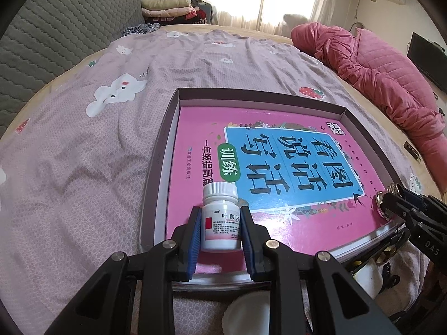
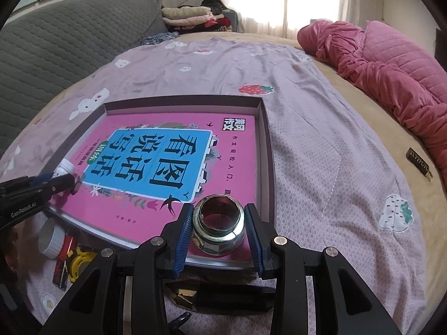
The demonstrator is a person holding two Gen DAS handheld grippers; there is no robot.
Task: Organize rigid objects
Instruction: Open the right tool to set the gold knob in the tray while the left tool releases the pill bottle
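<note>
left gripper [image 1: 220, 223] clamps light, slick pill bottle [image 1: 220, 220] mid-body | right gripper [image 2: 219, 223] pinches heavy, rigid metal fitting [image 2: 219, 223] at its flanks

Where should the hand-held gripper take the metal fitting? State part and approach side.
Take the metal fitting across its wider hexagonal lower band, coming in level from the book's near edge. It stands upright, opening up, and the right hand-held gripper already has a pad either side.

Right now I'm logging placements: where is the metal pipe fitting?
The metal pipe fitting stands between the right gripper fingers, on the pink book's near right corner inside the box.
</note>
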